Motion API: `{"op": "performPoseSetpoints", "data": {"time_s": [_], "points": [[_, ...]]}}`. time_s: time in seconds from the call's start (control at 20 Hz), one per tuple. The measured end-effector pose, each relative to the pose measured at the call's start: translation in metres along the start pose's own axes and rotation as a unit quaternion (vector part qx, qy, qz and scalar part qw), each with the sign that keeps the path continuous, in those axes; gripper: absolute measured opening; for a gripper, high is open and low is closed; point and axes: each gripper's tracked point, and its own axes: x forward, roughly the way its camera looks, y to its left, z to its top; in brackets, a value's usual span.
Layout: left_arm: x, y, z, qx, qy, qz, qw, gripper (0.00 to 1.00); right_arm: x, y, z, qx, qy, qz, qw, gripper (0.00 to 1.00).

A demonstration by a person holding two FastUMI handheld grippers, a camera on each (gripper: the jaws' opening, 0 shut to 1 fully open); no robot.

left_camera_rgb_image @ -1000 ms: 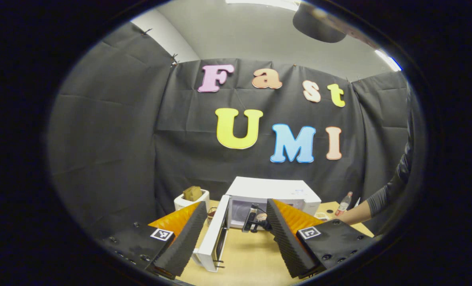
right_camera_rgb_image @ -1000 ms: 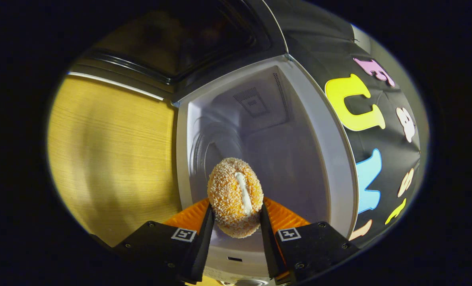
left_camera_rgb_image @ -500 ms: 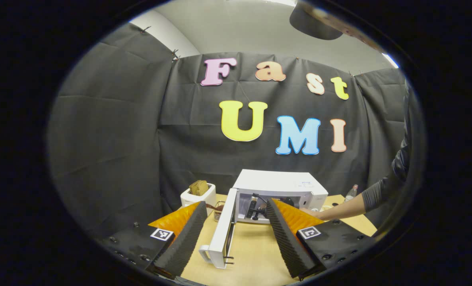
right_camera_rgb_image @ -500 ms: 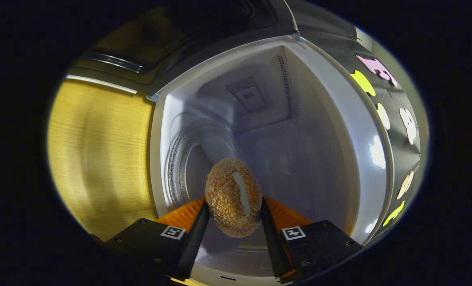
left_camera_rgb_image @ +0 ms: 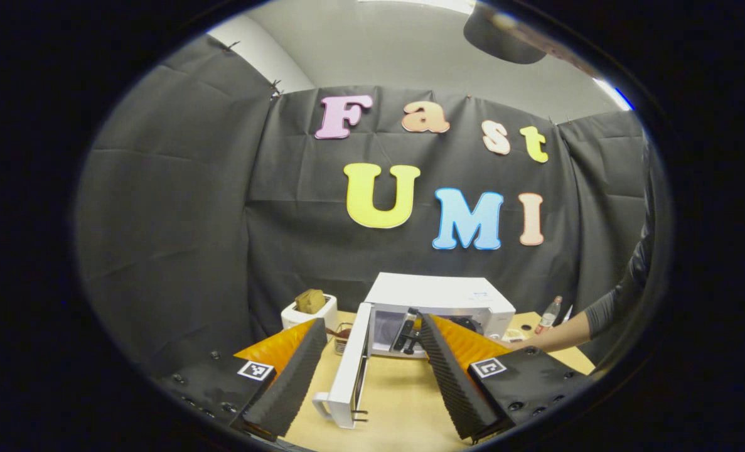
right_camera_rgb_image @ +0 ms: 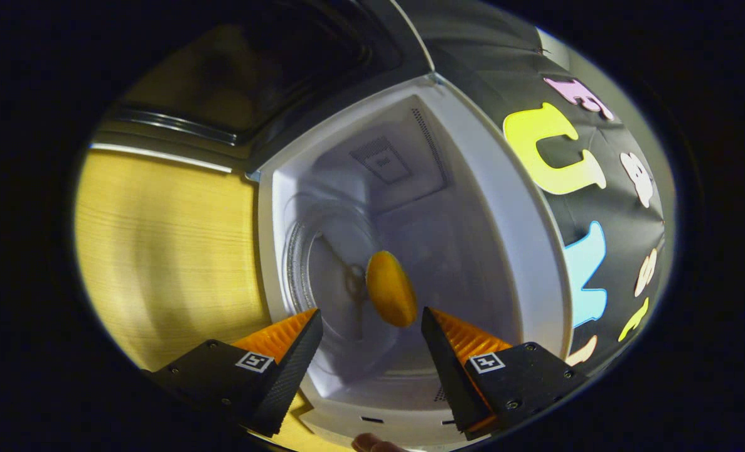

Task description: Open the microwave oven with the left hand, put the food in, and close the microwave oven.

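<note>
The white microwave (left_camera_rgb_image: 438,295) stands on the wooden table with its door (left_camera_rgb_image: 349,370) swung wide open toward me. My left gripper (left_camera_rgb_image: 372,323) is open and holds nothing, well in front of the door. My right gripper (left_camera_rgb_image: 407,336) is seen at the oven's opening. In the right gripper view, my right gripper (right_camera_rgb_image: 371,315) is open at the mouth of the cavity (right_camera_rgb_image: 435,188). The orange food (right_camera_rgb_image: 390,298) is inside the cavity beside the glass turntable (right_camera_rgb_image: 322,270), free of both fingers. I cannot tell whether it rests on the turntable.
A white toaster (left_camera_rgb_image: 306,312) with bread in it stands left of the microwave. A small bottle (left_camera_rgb_image: 546,316) is at the right, behind a person's sleeved arm (left_camera_rgb_image: 598,314). The wooden table (left_camera_rgb_image: 403,402) lies in front of the oven.
My right gripper has opened and let go of the food, which now lies inside the cavity; the gripper has drawn back slightly. My left gripper has hardly moved.
</note>
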Motion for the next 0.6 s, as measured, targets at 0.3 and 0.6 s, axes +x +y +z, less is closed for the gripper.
{"op": "performPoseSetpoints", "data": {"time_s": [0.3, 0.6], "points": [[0.011, -0.009, -0.003, 0.006, -0.008, -0.024, 1.0, 0.98, -0.1, -0.013, 0.012, 0.115, -0.054, 0.001, 0.992, 0.97], [0.02, -0.01, -0.026, -0.003, -0.004, -0.063, 0.998, 0.98, -0.202, -0.057, 0.014, 0.279, -0.079, -0.021, 0.957, 0.97]]}}
